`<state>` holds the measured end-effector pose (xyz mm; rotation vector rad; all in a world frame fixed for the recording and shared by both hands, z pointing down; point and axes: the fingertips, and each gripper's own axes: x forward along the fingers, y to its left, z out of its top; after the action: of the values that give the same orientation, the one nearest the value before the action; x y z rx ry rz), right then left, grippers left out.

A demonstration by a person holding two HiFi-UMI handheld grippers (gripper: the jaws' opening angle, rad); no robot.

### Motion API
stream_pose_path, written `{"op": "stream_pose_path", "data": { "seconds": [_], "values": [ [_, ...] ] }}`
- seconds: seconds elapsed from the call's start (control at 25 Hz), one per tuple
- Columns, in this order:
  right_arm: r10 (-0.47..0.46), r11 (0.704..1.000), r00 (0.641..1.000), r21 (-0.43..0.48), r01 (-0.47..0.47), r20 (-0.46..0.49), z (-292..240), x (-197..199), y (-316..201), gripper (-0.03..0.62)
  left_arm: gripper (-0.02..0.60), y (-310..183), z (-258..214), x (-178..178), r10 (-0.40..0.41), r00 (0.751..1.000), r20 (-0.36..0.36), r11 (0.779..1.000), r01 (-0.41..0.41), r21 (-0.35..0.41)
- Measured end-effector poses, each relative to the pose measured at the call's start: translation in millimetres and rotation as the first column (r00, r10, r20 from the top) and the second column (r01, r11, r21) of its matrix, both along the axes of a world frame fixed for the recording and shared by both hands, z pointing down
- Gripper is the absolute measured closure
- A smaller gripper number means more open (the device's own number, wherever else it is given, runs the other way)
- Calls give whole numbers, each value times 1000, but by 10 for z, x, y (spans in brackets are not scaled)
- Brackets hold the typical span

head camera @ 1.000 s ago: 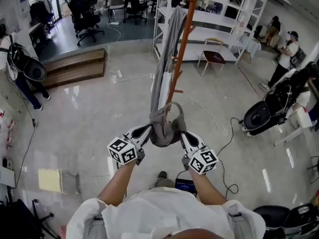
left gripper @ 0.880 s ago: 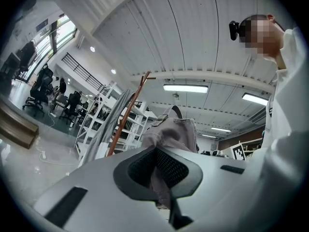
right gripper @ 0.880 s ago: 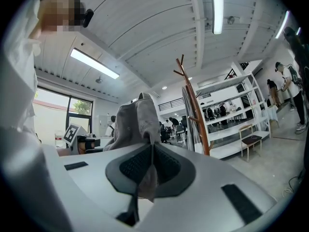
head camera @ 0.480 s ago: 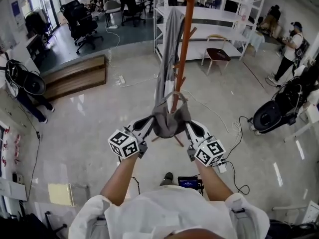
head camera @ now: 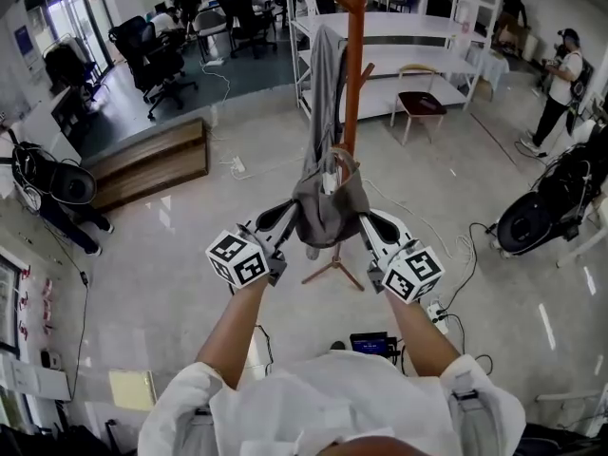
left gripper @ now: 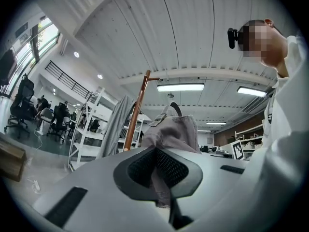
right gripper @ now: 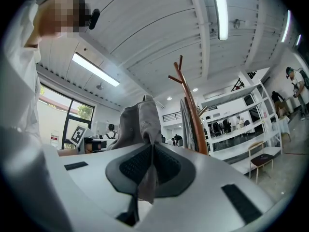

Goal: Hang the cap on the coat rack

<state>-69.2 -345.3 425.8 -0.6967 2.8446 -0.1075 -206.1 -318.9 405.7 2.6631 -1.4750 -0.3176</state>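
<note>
A grey cap [head camera: 328, 207] hangs stretched between my two grippers, right in front of the orange wooden coat rack [head camera: 354, 55]. My left gripper [head camera: 281, 218] is shut on the cap's left edge and my right gripper [head camera: 369, 222] is shut on its right edge. The cap's back strap [head camera: 340, 157] loops up against the pole. In the left gripper view the cap [left gripper: 171, 129] bulges above the jaws, with the rack [left gripper: 136, 111] behind it. In the right gripper view the cap [right gripper: 140, 124] is pinched and the rack [right gripper: 190, 105] stands to its right. A grey garment [head camera: 324, 93] hangs on the rack.
The rack's tripod feet [head camera: 334, 269] rest on the glossy floor. White shelving [head camera: 408, 27] and a chair [head camera: 418, 107] stand behind it. A wooden platform [head camera: 142, 160] lies left; office chairs [head camera: 152, 50] farther back. Cables and a power strip [head camera: 439, 313] lie at right. A person [head camera: 560, 84] stands far right.
Both grippers have lifted the cap higher and closer to the rack's pole. The view has tilted up, so the rack's feet now show below the cap.
</note>
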Motion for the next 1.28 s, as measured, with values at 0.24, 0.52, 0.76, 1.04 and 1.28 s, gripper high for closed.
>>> {"op": "stream_pose_path", "data": {
  "seconds": [0.24, 0.52, 0.76, 1.04, 1.28],
  "values": [
    [-17, 999, 1000, 52, 16, 13, -323, -92, -306, 566, 565, -283, -321, -88, 12, 999, 38, 999, -14, 45],
    [-22, 992, 999, 126, 18, 27, -797, -244, -603, 565, 565, -600, -730, -274, 33, 999, 37, 995, -37, 94],
    [16, 981, 1000, 192, -21, 27, -1204, -389, -754, 565, 565, -796, -1201, -418, 95, 995, 39, 981, -100, 165],
    [107, 972, 994, 211, -108, 14, -1616, -506, -969, 565, 565, -993, -1610, -539, 138, 988, 75, 970, -150, 191],
    [149, 961, 988, 232, -153, 34, -2054, -581, -1070, 566, 565, -1167, -2017, -639, 172, 980, 103, 957, -191, 219]
  ]
}}
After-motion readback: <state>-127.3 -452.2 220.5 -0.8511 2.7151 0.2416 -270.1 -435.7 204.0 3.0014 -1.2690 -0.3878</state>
